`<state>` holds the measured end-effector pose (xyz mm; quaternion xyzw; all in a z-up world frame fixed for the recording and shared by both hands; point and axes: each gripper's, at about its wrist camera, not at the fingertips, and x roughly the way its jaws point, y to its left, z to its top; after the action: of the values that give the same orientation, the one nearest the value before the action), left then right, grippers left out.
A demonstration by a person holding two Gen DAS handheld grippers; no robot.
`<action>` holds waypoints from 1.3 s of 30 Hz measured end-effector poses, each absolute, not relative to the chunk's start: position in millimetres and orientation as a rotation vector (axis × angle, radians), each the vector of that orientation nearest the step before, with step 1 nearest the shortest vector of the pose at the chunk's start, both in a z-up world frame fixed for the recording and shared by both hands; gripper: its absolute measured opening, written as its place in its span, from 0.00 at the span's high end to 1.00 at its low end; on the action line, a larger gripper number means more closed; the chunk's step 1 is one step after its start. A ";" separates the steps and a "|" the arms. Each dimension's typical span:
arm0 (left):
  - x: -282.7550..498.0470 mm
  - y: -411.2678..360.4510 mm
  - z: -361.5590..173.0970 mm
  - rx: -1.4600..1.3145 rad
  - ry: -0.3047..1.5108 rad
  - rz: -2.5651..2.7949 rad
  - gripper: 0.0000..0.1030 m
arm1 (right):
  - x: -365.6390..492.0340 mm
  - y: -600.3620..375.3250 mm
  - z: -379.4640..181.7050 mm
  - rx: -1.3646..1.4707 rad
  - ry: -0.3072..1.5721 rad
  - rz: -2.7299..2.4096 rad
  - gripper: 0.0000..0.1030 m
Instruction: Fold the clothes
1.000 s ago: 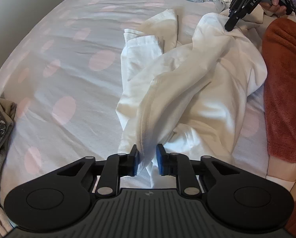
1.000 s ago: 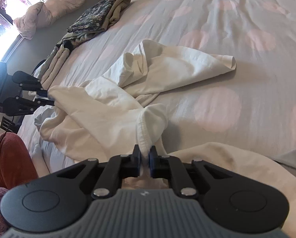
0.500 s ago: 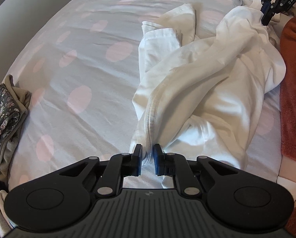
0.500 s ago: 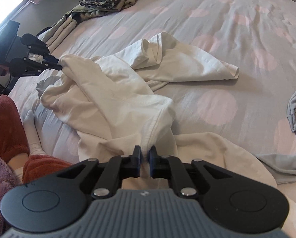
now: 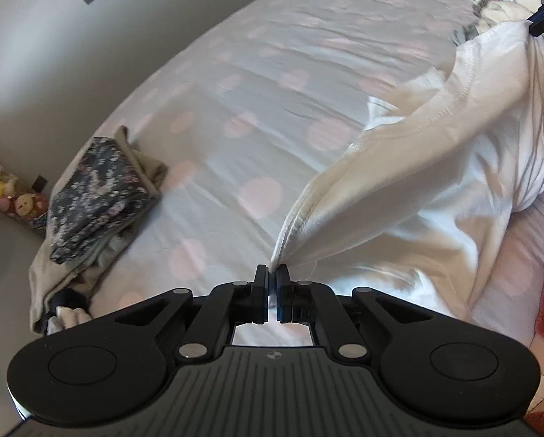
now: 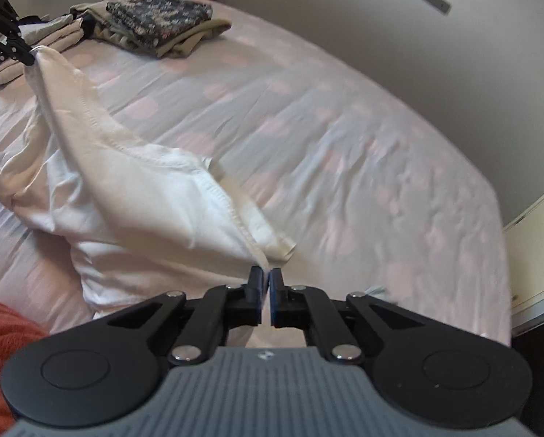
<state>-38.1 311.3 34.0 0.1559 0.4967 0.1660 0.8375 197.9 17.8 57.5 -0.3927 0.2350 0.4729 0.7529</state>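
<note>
The crumpled white cotton garment point(image 5: 436, 167) hangs stretched above the pink-dotted bedsheet point(image 5: 235, 109), its hemmed edge running between the left gripper point(image 5: 272, 276) and right gripper point(image 6: 265, 276), each pinching one end.

One white garment point(image 5: 436, 167) stretches between two grippers' jaws; beyond them, one stack of folded clothes point(image 6: 152, 22) and several stuffed toys point(image 5: 6, 193).

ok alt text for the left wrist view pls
The left gripper fingers pinch the hem of a white garment, stretched across a pink-spotted bed sheet to the right gripper at top right. A folded clothes pile sits left.
</note>
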 end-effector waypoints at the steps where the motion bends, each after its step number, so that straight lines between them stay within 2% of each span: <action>1: -45.2 314.4 46.0 0.330 1.034 0.384 0.98 | 194.9 18.9 73.4 -0.854 0.450 0.994 1.00; 4: -70.6 322.7 81.1 0.308 0.977 0.458 0.98 | 191.2 20.6 123.9 -0.808 0.309 0.899 1.00; 7: -92.4 326.8 103.9 0.297 0.937 0.500 0.98 | 193.7 21.7 151.4 -0.747 0.359 0.951 1.00; 10: -106.3 330.0 95.4 0.292 0.962 0.516 0.98 | 187.2 27.4 151.5 -0.719 0.437 1.013 0.99; 19: -138.8 340.5 49.5 0.291 1.071 0.550 0.98 | 134.2 68.9 55.2 -0.825 0.619 1.211 0.98; 27: -150.9 359.2 -7.8 0.245 1.226 0.510 0.98 | 125.7 122.0 -14.7 -0.880 0.757 1.315 0.93; 29: -153.2 365.0 -23.6 0.225 1.265 0.492 0.98 | 129.6 135.0 -29.1 -0.865 0.807 1.342 0.71; 30: -153.8 367.9 -32.0 0.215 1.287 0.484 0.98 | 131.2 141.4 -36.6 -0.856 0.829 1.359 0.55; 39: -145.9 386.0 -87.8 0.166 1.433 0.411 0.98 | 142.8 171.1 -77.4 -0.772 0.998 1.507 0.51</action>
<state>-145.9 386.0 -87.8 0.0755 0.6512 0.1868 0.7317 142.8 171.1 -77.4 -0.3268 0.4226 0.6378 0.5548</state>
